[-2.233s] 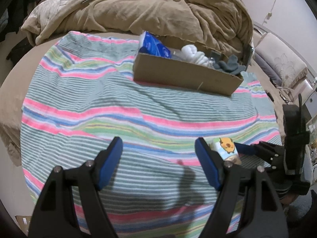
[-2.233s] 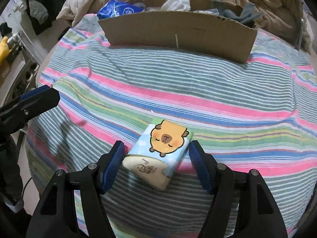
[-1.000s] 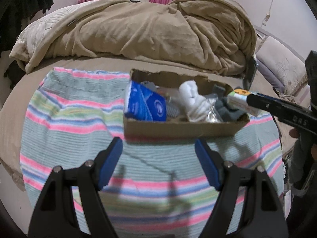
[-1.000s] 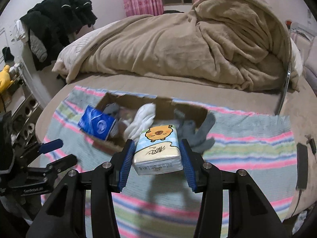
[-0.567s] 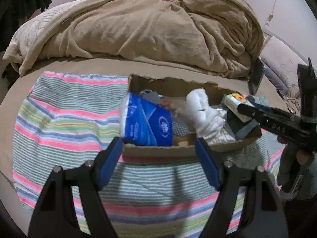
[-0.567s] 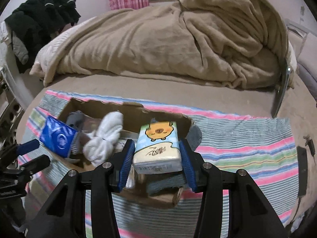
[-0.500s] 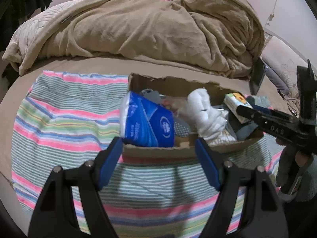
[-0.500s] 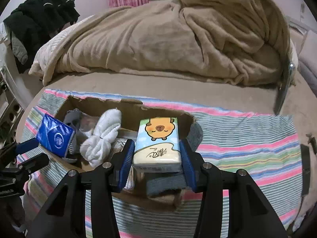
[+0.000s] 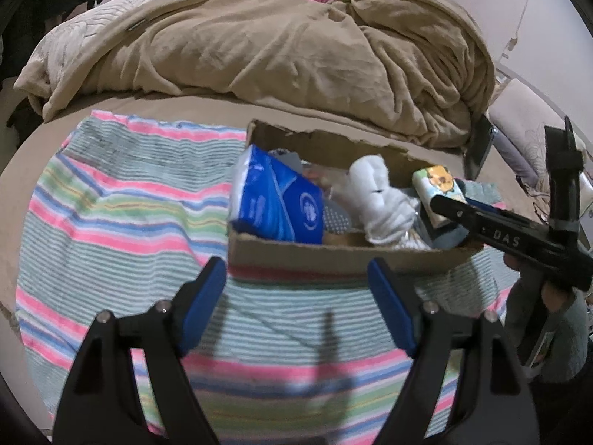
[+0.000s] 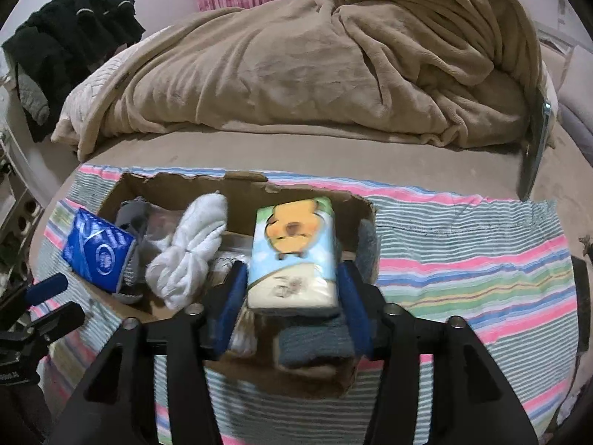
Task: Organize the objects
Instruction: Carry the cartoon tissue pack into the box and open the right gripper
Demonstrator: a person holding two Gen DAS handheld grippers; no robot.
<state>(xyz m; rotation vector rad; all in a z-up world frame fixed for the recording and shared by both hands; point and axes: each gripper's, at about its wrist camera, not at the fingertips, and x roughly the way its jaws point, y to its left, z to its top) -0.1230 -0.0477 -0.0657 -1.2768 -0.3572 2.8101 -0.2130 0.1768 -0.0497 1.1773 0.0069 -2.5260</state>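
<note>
My right gripper (image 10: 292,289) is over the right end of the cardboard box (image 10: 315,374). Its jaws stand a little apart from the capybara tissue pack (image 10: 294,252), which tilts away into the box over a grey sock (image 10: 315,337). The pack (image 9: 437,185) and right gripper (image 9: 467,215) also show in the left wrist view. The box (image 9: 333,256) holds a blue tissue pack (image 9: 274,200) and a white sock bundle (image 9: 381,200). My left gripper (image 9: 296,296) is open and empty, in front of the box.
The box sits on a striped towel (image 9: 122,215) spread on a bed. A heaped brown blanket (image 9: 278,44) lies behind it. A dark phone-like slab (image 10: 535,148) stands at the right. Black clothes (image 10: 74,29) hang at the far left.
My right gripper carried the capybara pack from the towel up over the box, lowered it in, and its jaws have just widened around it. My left gripper rose and moved toward the box.
</note>
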